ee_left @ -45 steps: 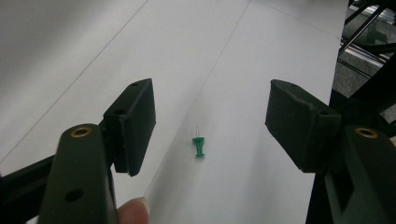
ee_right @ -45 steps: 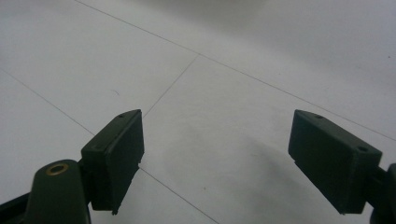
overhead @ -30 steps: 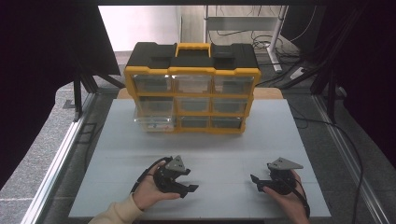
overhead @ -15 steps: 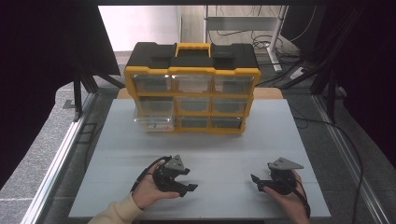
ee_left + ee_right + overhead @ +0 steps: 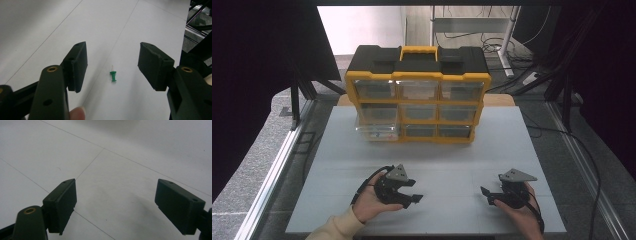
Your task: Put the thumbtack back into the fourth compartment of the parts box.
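Pin pickup in hand: green pushpin (image 5: 113, 75) lies loose on the white table (image 5: 337, 165), just ahead of the left gripper (image 5: 112, 66), whose jaws have just been closing but remain apart, untouching. Right gripper (image 5: 125, 205) gapes, empty. Next: advance, straddle pin, pinch gently.

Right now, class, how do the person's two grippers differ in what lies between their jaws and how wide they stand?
The left gripper has a green pushpin lying on the table between its jaws, untouched; the right gripper has bare table between its. The left jaws have just been closing and stand narrower than the right's. Both are open, low over the table.
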{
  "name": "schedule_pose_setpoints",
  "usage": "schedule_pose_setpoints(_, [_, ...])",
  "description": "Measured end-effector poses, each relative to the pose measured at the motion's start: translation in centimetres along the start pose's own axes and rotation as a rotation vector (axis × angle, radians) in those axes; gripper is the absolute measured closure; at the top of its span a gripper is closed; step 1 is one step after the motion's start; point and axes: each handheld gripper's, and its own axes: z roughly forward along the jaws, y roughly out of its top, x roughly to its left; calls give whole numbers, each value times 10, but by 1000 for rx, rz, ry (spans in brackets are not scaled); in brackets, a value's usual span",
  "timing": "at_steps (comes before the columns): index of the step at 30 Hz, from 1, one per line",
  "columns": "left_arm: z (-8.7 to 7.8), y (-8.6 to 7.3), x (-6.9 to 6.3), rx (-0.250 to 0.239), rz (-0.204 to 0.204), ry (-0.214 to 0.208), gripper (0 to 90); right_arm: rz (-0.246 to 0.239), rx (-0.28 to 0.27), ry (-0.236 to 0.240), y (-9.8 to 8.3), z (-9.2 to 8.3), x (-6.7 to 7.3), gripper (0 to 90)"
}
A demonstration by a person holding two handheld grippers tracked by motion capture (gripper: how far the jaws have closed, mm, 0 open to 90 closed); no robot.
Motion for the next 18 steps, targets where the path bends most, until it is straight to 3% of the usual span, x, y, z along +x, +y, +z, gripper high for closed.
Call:
schedule_pose_setpoints(6, [4,-1,-2,15,-3,-9,395,1,0,-1,0,0,0,178])
schedule_pose_setpoints(18, [23,-6,-9,111,32,3,397,3,-3,-1,0,-1,0,178])
